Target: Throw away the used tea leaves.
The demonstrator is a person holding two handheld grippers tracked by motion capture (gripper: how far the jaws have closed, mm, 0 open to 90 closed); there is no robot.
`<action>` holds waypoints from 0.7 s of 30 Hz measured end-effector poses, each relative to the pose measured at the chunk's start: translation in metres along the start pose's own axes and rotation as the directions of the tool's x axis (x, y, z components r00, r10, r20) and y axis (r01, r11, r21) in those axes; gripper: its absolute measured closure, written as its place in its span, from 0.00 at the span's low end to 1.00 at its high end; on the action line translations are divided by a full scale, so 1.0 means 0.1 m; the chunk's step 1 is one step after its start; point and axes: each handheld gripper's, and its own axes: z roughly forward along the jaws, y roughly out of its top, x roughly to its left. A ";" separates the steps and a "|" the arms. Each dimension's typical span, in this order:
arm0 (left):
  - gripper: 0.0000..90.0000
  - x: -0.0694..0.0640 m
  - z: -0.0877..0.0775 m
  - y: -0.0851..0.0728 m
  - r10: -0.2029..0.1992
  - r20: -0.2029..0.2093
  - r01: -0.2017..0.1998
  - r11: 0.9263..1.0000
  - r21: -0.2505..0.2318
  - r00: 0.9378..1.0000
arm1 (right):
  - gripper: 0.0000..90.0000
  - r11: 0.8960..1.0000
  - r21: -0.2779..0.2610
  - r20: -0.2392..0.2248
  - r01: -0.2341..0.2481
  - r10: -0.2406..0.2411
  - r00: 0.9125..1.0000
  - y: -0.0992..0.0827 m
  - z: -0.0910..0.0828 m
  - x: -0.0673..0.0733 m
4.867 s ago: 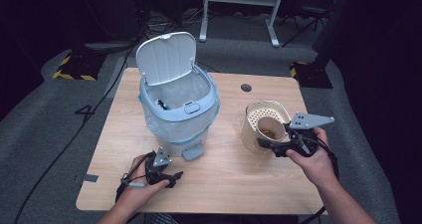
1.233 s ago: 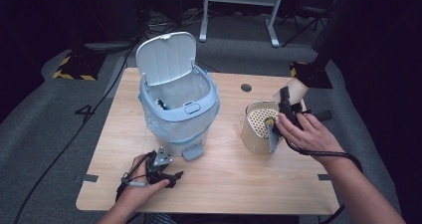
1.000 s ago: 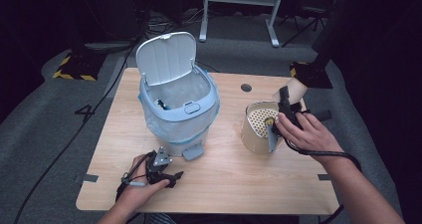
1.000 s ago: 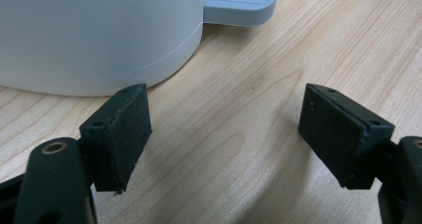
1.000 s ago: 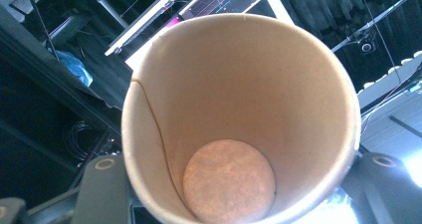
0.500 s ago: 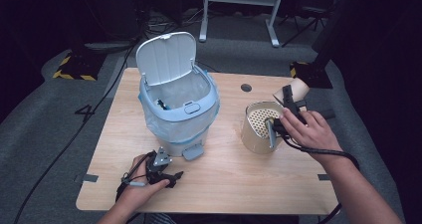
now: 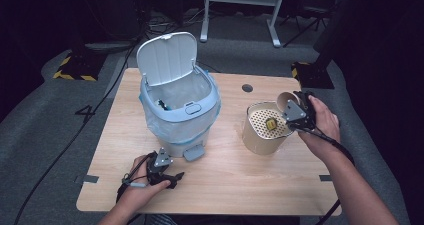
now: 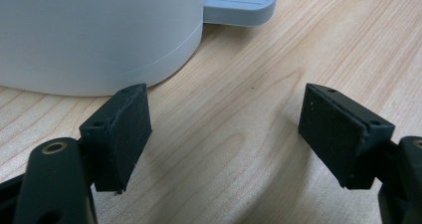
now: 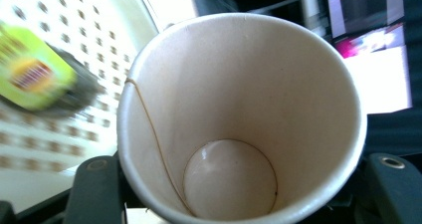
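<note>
My right gripper (image 7: 291, 105) is shut on an empty paper cup (image 7: 287, 100), held tilted just above the far right rim of a beige perforated basket (image 7: 262, 135). Its jaws have just been opening a little, with the cup still between them. In the right gripper view the cup (image 9: 239, 114) faces me mouth-on between the jaws of the right gripper (image 9: 244, 181). A yellow-green packet (image 7: 271, 124) lies inside the basket. My left gripper (image 7: 175, 177) rests open on the table, and in its own view the left gripper (image 8: 249, 134) has nothing between its pads.
A pale blue pedal bin (image 7: 177, 110) with its lid up and a liner stands mid-table; its pedal (image 7: 194, 152) points at the left gripper. The bin's wall (image 8: 89, 35) is close ahead of the left jaws. The wooden table (image 7: 240, 185) has a cable hole (image 7: 247, 88).
The right hand has risen and shifted right from the basket's rim, bringing the paper cup up out of it. The left hand has stayed put.
</note>
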 end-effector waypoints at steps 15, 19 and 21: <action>0.23 0.00 0.00 0.00 0.001 0.000 -0.001 1.000 0.001 1.000 | 0.37 0.620 -0.004 -0.557 -0.785 0.650 0.516 -0.34 0.03 -0.25; 0.23 0.00 0.00 0.00 0.000 0.000 0.000 1.000 0.000 1.000 | 0.37 0.584 -0.007 -0.589 -0.812 0.654 0.475 -0.34 0.03 -0.26; 0.23 0.00 0.00 0.00 0.001 0.000 -0.001 1.000 0.000 1.000 | 0.37 0.578 -0.013 -0.599 -0.816 0.649 0.469 -0.33 0.03 -0.27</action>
